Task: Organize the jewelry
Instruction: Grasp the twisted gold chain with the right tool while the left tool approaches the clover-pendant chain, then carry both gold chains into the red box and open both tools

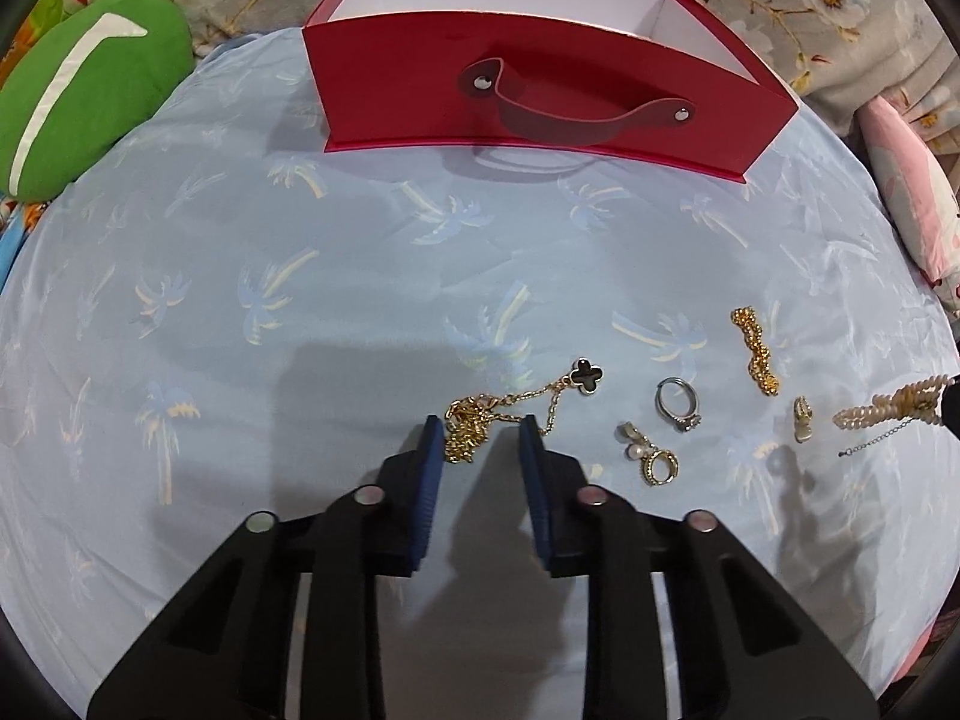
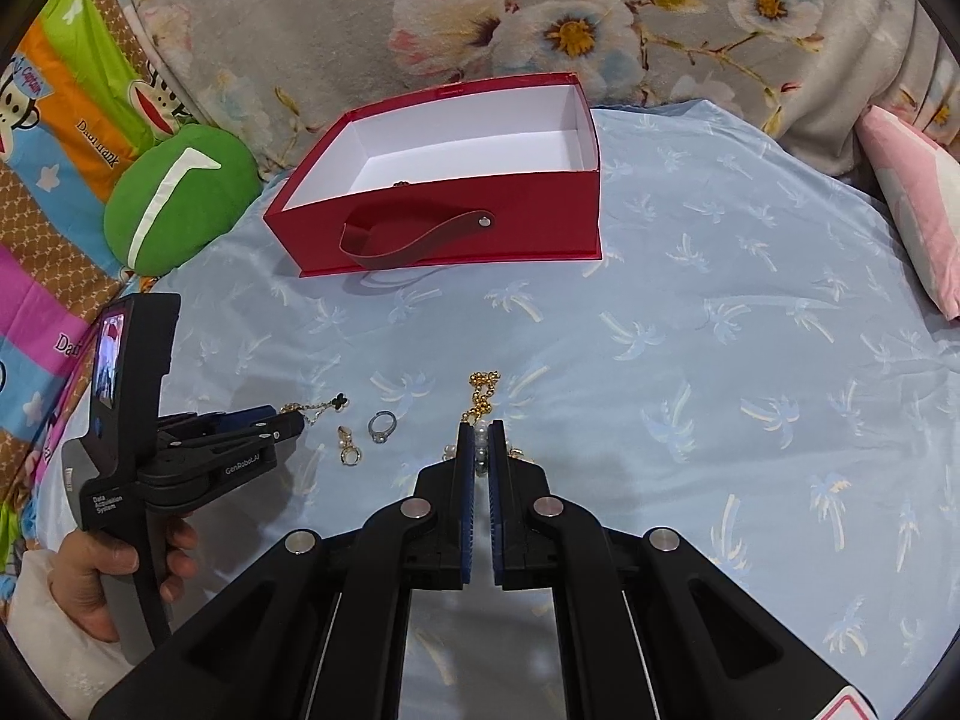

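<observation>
At 12 o'clock of left gripper [image 1: 480, 429], spread wide, gold chain [image 1: 465, 435] is bunching; right gripper [image 2: 480, 426], pinching pearl bracelet [image 2: 480, 441], is risking snagging.

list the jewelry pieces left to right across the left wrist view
gold chain necklace with the black clover → pearl and gold hoop earring → silver ring → gold bead bracelet → small pearl earring → pearl bracelet
</observation>
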Motion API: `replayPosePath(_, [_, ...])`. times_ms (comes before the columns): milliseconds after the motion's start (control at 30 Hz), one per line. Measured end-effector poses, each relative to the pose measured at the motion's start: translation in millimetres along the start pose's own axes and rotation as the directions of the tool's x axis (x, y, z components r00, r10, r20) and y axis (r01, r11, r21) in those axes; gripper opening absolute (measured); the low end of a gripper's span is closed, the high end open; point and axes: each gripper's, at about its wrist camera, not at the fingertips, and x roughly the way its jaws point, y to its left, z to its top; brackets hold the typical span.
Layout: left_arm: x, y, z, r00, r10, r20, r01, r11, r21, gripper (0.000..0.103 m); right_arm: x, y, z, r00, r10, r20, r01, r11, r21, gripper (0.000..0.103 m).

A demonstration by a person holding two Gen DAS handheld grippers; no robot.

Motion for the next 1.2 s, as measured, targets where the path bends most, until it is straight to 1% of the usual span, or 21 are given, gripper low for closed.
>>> replayPosePath(67, [0,1,0,1.000,0.000,0.002,0.000,1.000,-0.002,0.005,1,0,0,1.000,0.000,-0.003,0.000,1.000,-0.001,0.003])
replayPosePath(167, [-1,5,0,0.999,-0.036,-0.005,0.035,0.999,-0.025,0.004,2,1,-1,1.000,0.000,-0.007,0.000,1.000,0.002,0.003])
replayPosePath(200, [-3,6,0,0.999,-0.036,-0.001,0.036,0.999,-0.027,0.004,2,1,-1,1.000,0.001,-0.009,-0.001,1.000,0.003,0.003])
replayPosePath(300, [-19,5,1,0.998,-0.044,0.035,0.045,0.999,-0.022,0.004,2,0,0,1.000,-0.001,-0.008,0.001,1.000,0.004,0.003])
replayPosePath(433, [-57,4,8,0.991,-0.067,0.116,0.069,0.998,-0.009,0.003,0,0,1,1.000,0.000,0.000,0.000,1.000,0.007,0.003])
replayPosePath(633, [-116,3,26,0.968,-0.093,0.234,0.094,0.996,0.008,0.003,-13,0,11,0.999,0.010,0.038,-0.010,1.000,0.007,0.003])
replayPosePath(733, [-141,1,36,0.956,-0.101,0.277,0.100,0.995,0.018,0.003,-20,0,20,0.998,0.028,0.061,-0.029,1.000,0.012,0.003])
replayPosePath(800, [-155,1,44,0.946,-0.110,0.304,0.109,0.994,0.022,0.003,-26,1,27,0.996,0.023,0.084,-0.024,1.000,0.001,0.003])
replayPosePath(1000, [-185,-3,70,0.918,-0.111,0.381,0.105,0.994,0.036,0.003,-41,7,56,0.987,0.028,0.156,-0.024,0.999,-0.025,0.003])
replayPosePath(1100, [-196,-6,89,0.901,-0.104,0.421,0.092,0.995,0.048,0.003,-46,11,76,0.980,0.028,0.198,-0.020,0.999,-0.044,0.003])
replayPosePath(1200, [-201,-7,107,0.889,-0.087,0.449,0.071,0.996,0.053,0.003,-50,11,97,0.971,0.033,0.235,-0.021,0.998,-0.052,0.003])
